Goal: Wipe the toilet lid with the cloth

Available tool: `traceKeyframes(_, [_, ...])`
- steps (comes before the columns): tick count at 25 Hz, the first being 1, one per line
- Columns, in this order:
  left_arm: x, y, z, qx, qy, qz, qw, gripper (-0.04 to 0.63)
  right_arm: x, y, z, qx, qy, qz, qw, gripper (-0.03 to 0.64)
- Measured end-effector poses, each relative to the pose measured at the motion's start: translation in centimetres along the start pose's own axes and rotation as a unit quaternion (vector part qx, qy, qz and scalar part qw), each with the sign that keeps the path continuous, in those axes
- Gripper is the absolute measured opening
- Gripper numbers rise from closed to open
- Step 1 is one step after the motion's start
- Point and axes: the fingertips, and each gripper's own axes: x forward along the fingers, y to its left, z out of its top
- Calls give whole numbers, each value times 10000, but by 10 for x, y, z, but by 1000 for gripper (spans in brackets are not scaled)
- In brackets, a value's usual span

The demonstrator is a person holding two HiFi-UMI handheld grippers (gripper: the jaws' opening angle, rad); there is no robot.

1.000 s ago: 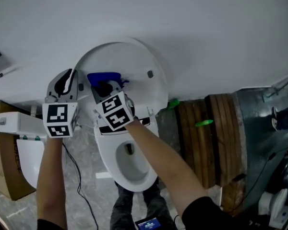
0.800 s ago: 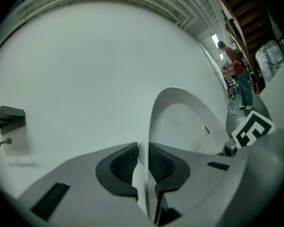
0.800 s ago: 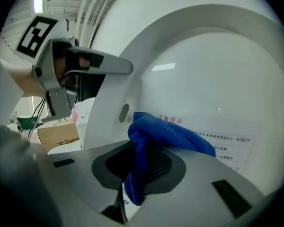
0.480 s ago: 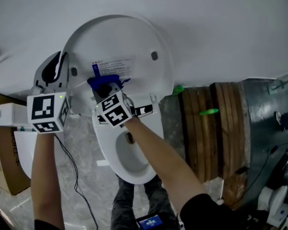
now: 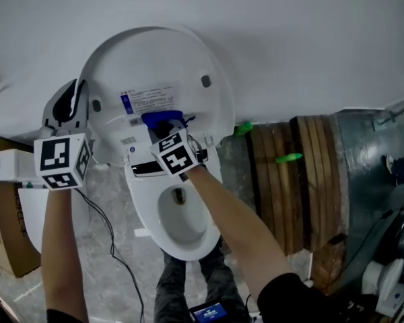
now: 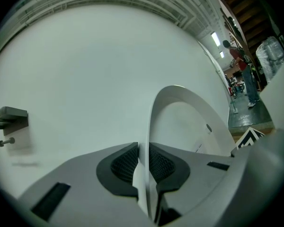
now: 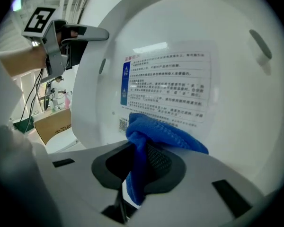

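Right gripper view first, since the action is seen best there. The toilet lid (image 7: 189, 27) is stood up, smooth glossy white plastic with a rounded oval outline, and its inner face is turned toward the camera. A printed label (image 7: 165, 79) with a blue strip down its left side is stuck across the middle. The cloth (image 7: 154, 131), a blue nubbly microfibre sort of thing, is bunched up and pressed against the lid right at the label's lower edge. It's pinched between the jaws of the right gripper (image 7: 139, 157), which are closed on it, with a fold hanging down past the dark ribbed pads (image 7: 158, 160).

The lid's left rim is clamped by the left gripper (image 6: 143, 162). Its jaws are brought nearly together, with only the thin white edge sandwiched between the mesh-textured pads.

From the head view, the bowl (image 5: 140, 207) is seen below the lid as an egg-shaped white ring, open, with grey marbled floor (image 5: 121, 200) around it. Plain white wall (image 5: 289, 32) is behind the lid. Off to the right, brown wooden planks (image 5: 303, 194) are lined up side by side, with small bright green bits (image 5: 287, 157) on and beside them. They could be plastic clips, but it's hard to be sure at this size. A cardboard box (image 5: 0, 241) is tucked at the left edge.
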Motion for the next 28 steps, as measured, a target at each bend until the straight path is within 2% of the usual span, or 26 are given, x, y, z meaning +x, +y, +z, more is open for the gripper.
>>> traceKeyframes(10, [-1,-1,-3,104,472,-129,9987,51,-56,-37,68,-210,-320,-332,9987,57])
traceKeyframes(21, [-2,-2,-1,313,947,-294,9946,51,-92,-29,173,-632,-828,-427,9936,57])
traceKeyframes(28, [-3,-3,-5,318,1115,-371,9926,51,-93,-15,197,-611,-1046,-339,9921,57])
